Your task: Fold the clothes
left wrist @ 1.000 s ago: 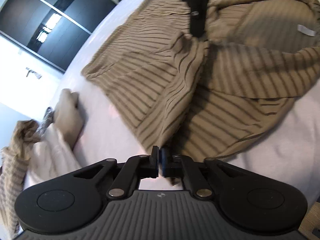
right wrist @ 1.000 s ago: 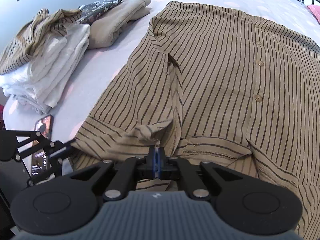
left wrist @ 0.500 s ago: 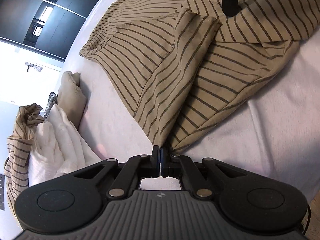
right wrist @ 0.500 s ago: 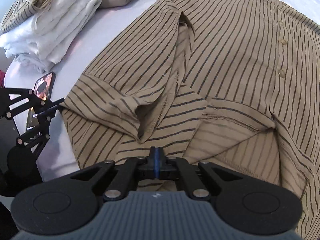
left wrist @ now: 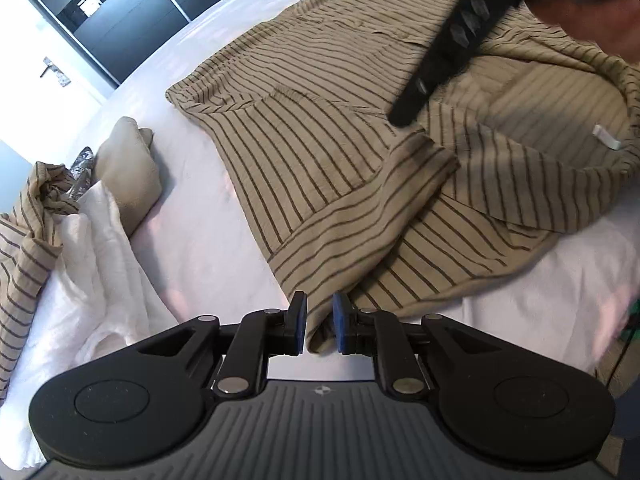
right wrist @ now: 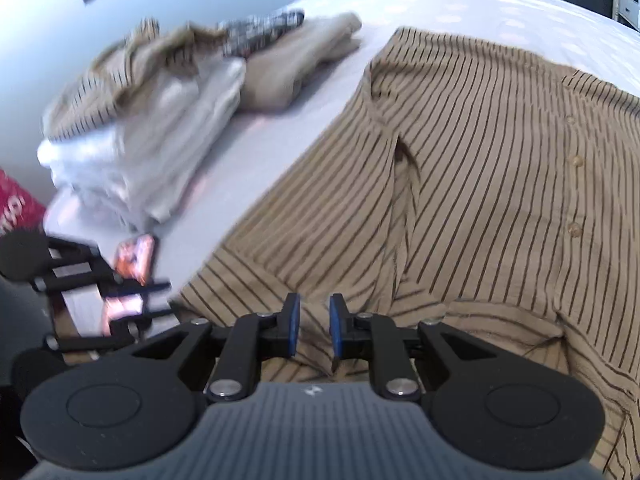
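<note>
Jaws of my left hand-held gripper (left wrist: 319, 322) and right hand-held gripper (right wrist: 311, 326) have just parted, releasing the striped shirt (left wrist: 340, 168), sleeve folded inward, onto the bed (left wrist: 208, 216).

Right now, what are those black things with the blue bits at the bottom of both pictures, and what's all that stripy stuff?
Those are grabbing tools, one in each of a person's hands, each with a small camera looking forward. One picture comes from the left gripper, the other from the right gripper. The blue bits are pads on their jaws. The stripy stuff is a tan shirt spread on a white bed, with a sleeve folded over it. Beside it sits a pile of clothes. Both jaws have just been opening, letting go of the shirt; cloth lies loose between them, so nothing is held.
</note>
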